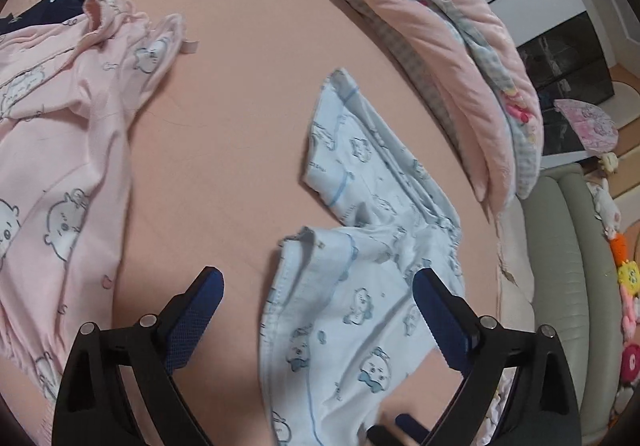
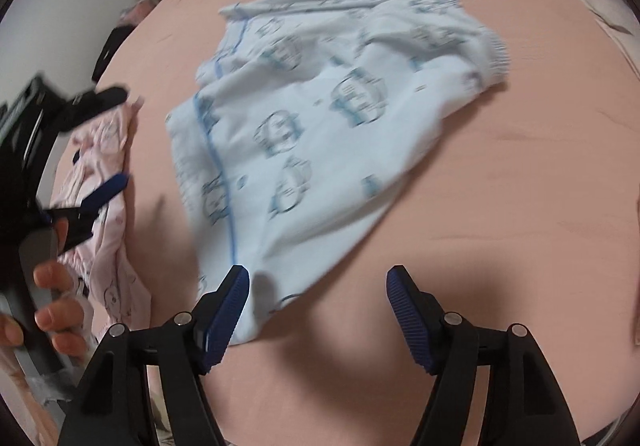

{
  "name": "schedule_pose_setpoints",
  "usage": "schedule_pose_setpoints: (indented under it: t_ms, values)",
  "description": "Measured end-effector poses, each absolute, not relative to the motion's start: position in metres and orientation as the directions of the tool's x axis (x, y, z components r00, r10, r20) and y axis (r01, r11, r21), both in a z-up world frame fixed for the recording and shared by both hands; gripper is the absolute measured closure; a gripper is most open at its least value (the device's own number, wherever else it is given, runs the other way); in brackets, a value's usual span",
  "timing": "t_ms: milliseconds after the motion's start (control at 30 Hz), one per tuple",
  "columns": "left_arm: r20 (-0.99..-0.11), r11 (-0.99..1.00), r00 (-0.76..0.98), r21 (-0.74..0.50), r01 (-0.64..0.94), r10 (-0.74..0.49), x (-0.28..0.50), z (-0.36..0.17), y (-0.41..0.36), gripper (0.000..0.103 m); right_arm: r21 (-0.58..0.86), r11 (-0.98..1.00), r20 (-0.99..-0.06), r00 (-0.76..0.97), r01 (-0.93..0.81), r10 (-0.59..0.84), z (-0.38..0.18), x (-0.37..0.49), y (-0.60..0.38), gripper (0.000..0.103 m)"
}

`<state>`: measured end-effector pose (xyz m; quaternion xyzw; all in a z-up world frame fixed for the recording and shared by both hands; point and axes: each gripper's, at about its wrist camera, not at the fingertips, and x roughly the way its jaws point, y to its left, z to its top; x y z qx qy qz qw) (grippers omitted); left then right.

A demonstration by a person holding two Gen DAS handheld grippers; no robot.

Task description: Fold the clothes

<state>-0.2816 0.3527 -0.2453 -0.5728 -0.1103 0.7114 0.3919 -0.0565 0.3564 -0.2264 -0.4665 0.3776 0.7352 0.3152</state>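
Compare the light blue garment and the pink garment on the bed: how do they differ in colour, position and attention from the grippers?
The light blue garment is pale blue with blue piping; the pink garment is pale pink. The blue one lies mid-bed between the open left gripper and open right gripper; the pink one is bunched off to the left, with neither gripper's own fingers over it. Both carry a cartoon-animal print and rest unfolded on the pink sheet.

Blue pajama (image 2: 320, 117) print motion-blurred.

Pale blue printed shorts (image 2: 320, 117) crumpled on bed, pink printed garment (image 1: 60, 149) (rumpled) beside
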Motion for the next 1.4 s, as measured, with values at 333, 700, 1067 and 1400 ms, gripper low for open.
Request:
schedule_pose_setpoints:
  t_ms: [333, 700, 1067, 1400]
  values:
    - [-0.758, -0.608, 0.018, -0.536, -0.585, 0.652, -0.229, -0.242, 0.379, 0.007, 0.267, -0.404, -0.928, -0.347, -0.875, 0.139, -0.227, -0.018, 0.387, 0.032]
    - [-0.862, -0.424, -0.030, -0.218, -0.879, 0.507, -0.138, -0.250, 0.420, 0.006, 0.277, -0.328, -0.926, -0.342, -0.903, 0.159, -0.231, 0.006, 0.413, 0.032]
    - [-0.902, -0.304, -0.061, -0.079, -0.950, 0.427, -0.099, -0.266, 0.439, 0.006, 0.295, -0.296, -0.923, -0.352, -0.908, 0.159, -0.230, 0.023, 0.427, 0.032]
    - [-0.921, -0.215, -0.153, 0.078, -0.973, 0.359, -0.079, -0.284, 0.445, 0.013, 0.302, -0.291, -0.919, -0.358, -0.908, 0.164, -0.230, 0.026, 0.424, 0.032]
